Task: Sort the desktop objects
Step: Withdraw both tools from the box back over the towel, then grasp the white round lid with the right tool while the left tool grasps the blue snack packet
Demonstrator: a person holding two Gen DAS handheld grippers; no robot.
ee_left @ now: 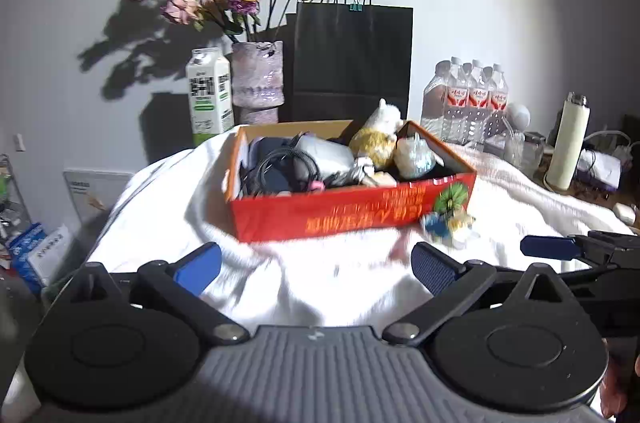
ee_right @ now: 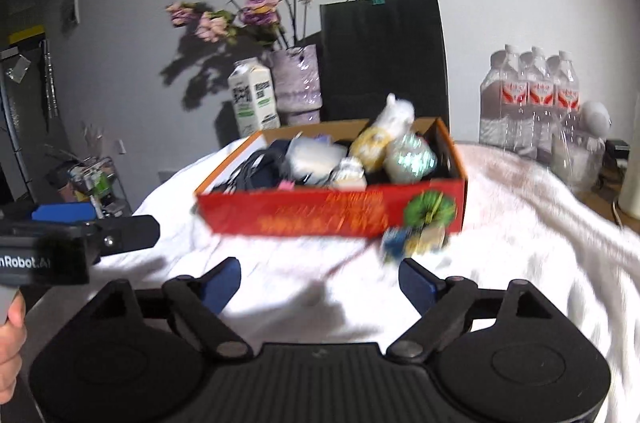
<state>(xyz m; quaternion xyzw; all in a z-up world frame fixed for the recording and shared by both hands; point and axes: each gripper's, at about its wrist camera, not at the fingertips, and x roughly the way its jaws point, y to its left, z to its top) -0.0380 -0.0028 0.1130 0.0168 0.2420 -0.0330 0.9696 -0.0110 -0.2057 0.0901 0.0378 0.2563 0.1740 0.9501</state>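
A red and orange cardboard box (ee_left: 340, 211) (ee_right: 320, 215) sits on a white cloth. It holds a plush toy (ee_left: 380, 135) (ee_right: 384, 131), a crinkly bag (ee_left: 414, 155) (ee_right: 408, 159), black cables (ee_left: 280, 163) and a white pouch (ee_left: 324, 151). A small blue and yellow toy (ee_left: 448, 223) (ee_right: 412, 239) lies on the cloth by the box's front right corner. My left gripper (ee_left: 316, 269) is open and empty, short of the box. My right gripper (ee_right: 320, 283) is open and empty, just short of the small toy.
Behind the box stand a milk carton (ee_left: 208, 95), a vase of dried roses (ee_left: 258, 75), a black paper bag (ee_left: 352, 59) and a pack of water bottles (ee_left: 468, 99). A white flask (ee_left: 568, 143) stands at far right. The white cloth (ee_left: 160, 207) drops off at the left.
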